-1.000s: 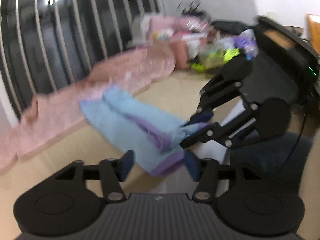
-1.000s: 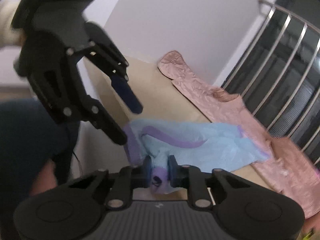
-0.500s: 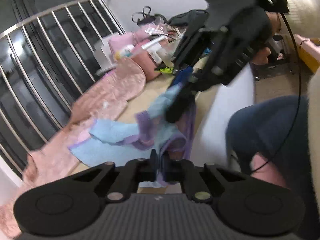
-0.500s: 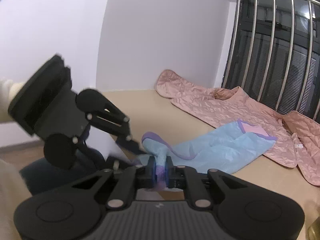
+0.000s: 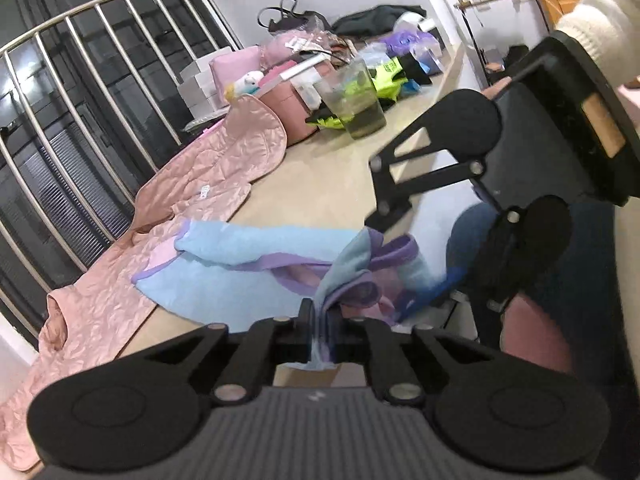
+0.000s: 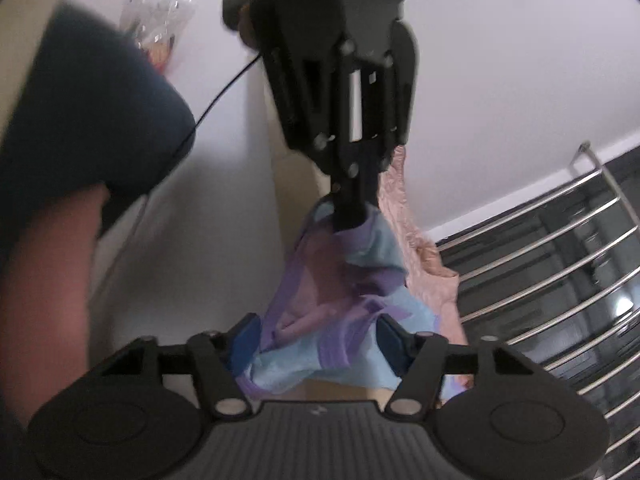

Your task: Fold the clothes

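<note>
A light blue garment with purple trim (image 5: pixel 240 280) lies bunched on the beige table (image 5: pixel 328 184). My left gripper (image 5: pixel 320 320) pinches a fold of its edge, and its jaws are opening slightly with the cloth still pressed between them. In the right wrist view the left gripper (image 6: pixel 352 216) hangs from above, clamped on the garment (image 6: pixel 360 248). My right gripper (image 6: pixel 318 344) has its blue pads spread, jaws opening, with loose cloth lying between them untouched. It also shows as the right gripper (image 5: pixel 408 254) at the garment's near end.
A pink quilted garment (image 5: pixel 208 184) stretches along the metal railing (image 5: pixel 80 80). A plastic cup (image 5: pixel 356 100), a pink box (image 5: pixel 288 108) and piled clutter fill the table's far end. A person's leg in dark blue (image 5: pixel 560 280) is beside the table edge.
The left gripper closed on the garment's edge and keeps it. The right gripper, shut on the cloth before, has spread its jaws, rolled and dropped lower.
</note>
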Demonstrator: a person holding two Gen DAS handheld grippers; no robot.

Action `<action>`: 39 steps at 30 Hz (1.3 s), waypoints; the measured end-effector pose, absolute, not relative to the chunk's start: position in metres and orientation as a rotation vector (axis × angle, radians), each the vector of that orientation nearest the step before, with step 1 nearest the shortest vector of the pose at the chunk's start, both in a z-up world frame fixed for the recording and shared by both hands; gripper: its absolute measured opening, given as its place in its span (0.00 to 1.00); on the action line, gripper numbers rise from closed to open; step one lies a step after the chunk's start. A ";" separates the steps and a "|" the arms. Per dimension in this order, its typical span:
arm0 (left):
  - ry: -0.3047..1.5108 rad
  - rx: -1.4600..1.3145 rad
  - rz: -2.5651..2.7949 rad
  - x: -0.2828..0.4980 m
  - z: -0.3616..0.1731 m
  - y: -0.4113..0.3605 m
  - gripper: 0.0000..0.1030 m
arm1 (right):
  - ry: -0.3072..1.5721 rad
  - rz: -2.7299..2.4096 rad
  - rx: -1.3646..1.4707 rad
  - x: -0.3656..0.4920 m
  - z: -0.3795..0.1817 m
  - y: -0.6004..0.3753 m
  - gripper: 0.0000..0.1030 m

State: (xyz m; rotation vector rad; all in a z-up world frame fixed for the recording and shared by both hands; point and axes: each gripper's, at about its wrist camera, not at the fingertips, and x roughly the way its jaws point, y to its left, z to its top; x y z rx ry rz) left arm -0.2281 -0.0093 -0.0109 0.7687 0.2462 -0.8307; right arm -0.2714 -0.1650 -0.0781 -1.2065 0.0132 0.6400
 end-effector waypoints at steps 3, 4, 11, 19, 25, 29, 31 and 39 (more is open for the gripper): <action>0.200 0.828 -0.786 -0.242 -0.022 -0.008 0.47 | -0.030 0.600 -1.177 -0.268 -0.079 -0.162 0.13; 0.170 0.852 -0.775 -0.249 -0.026 -0.008 0.57 | -0.017 0.611 -1.145 -0.268 -0.072 -0.162 0.08; -0.050 1.118 -0.705 -0.273 -0.074 -0.010 0.64 | 0.141 0.719 -0.855 -0.250 -0.025 -0.168 0.08; -0.265 1.442 -0.630 -0.269 -0.126 -0.004 0.70 | 0.221 0.751 -0.659 -0.223 0.006 -0.185 0.08; -0.342 1.509 -0.581 -0.258 -0.144 -0.019 0.71 | 0.261 0.832 -0.727 -0.222 0.008 -0.178 0.30; -0.421 1.564 -0.572 -0.256 -0.154 -0.019 0.71 | 0.153 0.871 -0.885 -0.253 -0.002 -0.174 0.85; -0.438 1.561 -0.559 -0.254 -0.155 -0.017 0.73 | 0.095 0.836 -0.983 -0.263 -0.011 -0.177 0.84; -0.521 1.592 -0.522 -0.254 -0.177 -0.005 0.78 | -0.164 0.654 -1.510 -0.265 -0.106 -0.210 0.84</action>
